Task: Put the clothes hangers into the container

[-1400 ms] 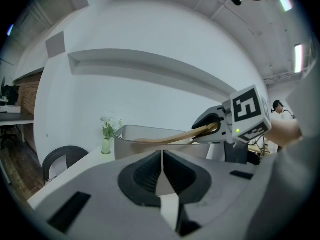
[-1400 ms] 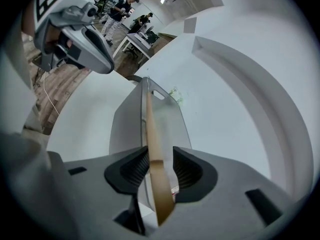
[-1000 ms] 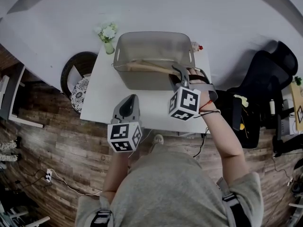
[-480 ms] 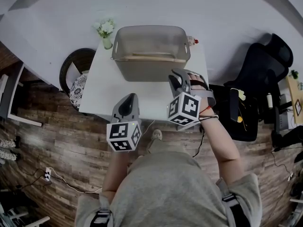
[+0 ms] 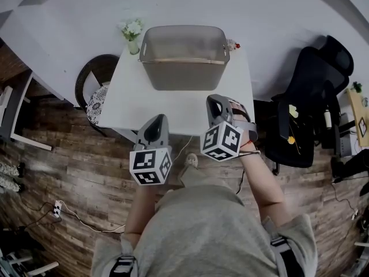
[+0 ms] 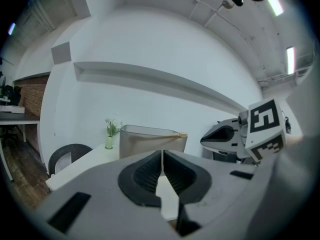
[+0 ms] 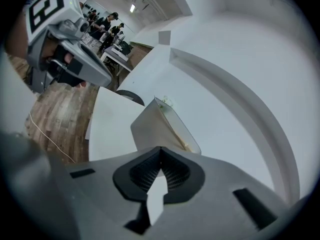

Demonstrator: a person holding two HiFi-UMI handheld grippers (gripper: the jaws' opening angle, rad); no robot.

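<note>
At the far end of the desk [image 5: 173, 111] the container [image 5: 181, 79] carries the hanger [image 5: 181, 60] along its near rim, seemingly perched, so a bump could spill it, while the left tool [image 5: 158, 120] has its jaws together, empty, and the right tool [image 5: 214, 100] has just been closing on nothing.

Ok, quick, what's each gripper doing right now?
Left gripper: closed, nothing between the jaws.
Right gripper: jaws have just closed, nothing between them.

We see a white tabletop [image 5: 173, 105] against a pale wall [image 5: 230, 4], wood-plank floor [image 5: 75, 166] below, a black office chair [image 5: 311, 97] right, a round dark chair [image 5: 86, 77] left.
</note>
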